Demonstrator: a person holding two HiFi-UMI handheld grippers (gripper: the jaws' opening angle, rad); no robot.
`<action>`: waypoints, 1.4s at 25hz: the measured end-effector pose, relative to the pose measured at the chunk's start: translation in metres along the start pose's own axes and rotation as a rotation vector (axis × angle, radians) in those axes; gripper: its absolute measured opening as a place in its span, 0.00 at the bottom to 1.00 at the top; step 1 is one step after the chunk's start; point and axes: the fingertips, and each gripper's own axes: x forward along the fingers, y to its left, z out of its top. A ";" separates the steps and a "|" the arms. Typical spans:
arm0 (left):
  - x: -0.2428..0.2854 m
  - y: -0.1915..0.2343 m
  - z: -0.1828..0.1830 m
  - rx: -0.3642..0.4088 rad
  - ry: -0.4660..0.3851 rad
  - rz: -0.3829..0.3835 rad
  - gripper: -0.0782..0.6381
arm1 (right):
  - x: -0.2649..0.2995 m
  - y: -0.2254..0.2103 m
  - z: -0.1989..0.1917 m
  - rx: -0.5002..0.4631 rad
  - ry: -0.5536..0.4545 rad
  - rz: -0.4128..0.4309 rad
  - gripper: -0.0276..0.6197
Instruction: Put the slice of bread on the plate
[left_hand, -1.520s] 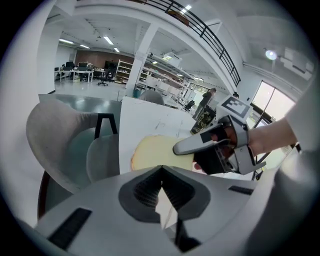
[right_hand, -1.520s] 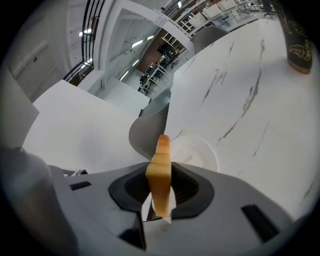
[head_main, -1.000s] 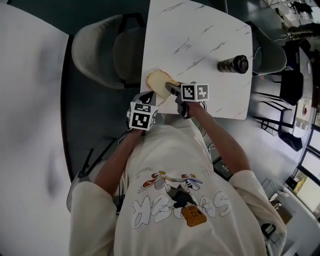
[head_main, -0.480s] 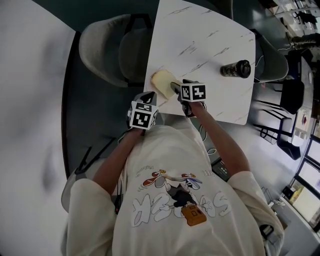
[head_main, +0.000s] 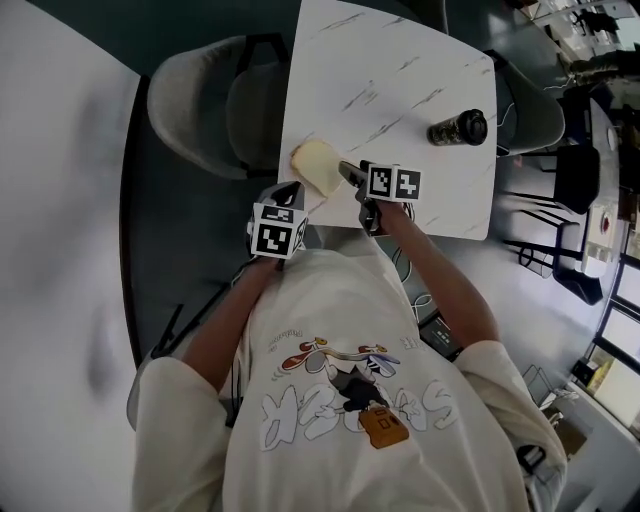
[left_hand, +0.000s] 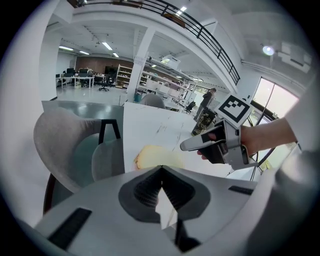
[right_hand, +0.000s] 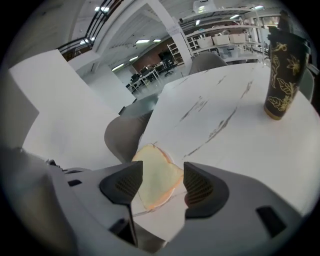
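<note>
Flat on the white table (head_main: 400, 60), near its lower-left edge in the head view: slice of bread (head_main: 317, 167). Framing it, not pinching: right tongs (right_hand: 161, 172), spread wide. Lower left: left tongs (left_hand: 161, 170), pressed together.

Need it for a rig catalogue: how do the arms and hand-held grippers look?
The left hand-held gripper and right hand-held gripper have light grey shells, dark ribbed pads and a white cube with black square markers. Cream short-sleeved printed T-shirt.

Head looks down — all share bread (head_main: 318, 168).
</note>
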 end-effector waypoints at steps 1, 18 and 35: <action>0.000 0.001 0.003 0.017 -0.008 0.009 0.12 | -0.003 0.003 0.002 0.010 -0.015 0.019 0.44; -0.075 -0.004 0.087 -0.057 -0.193 -0.047 0.12 | -0.152 0.102 0.074 0.024 -0.408 0.276 0.06; -0.132 -0.069 0.075 -0.193 -0.294 -0.121 0.12 | -0.276 0.158 0.041 0.009 -0.564 0.365 0.05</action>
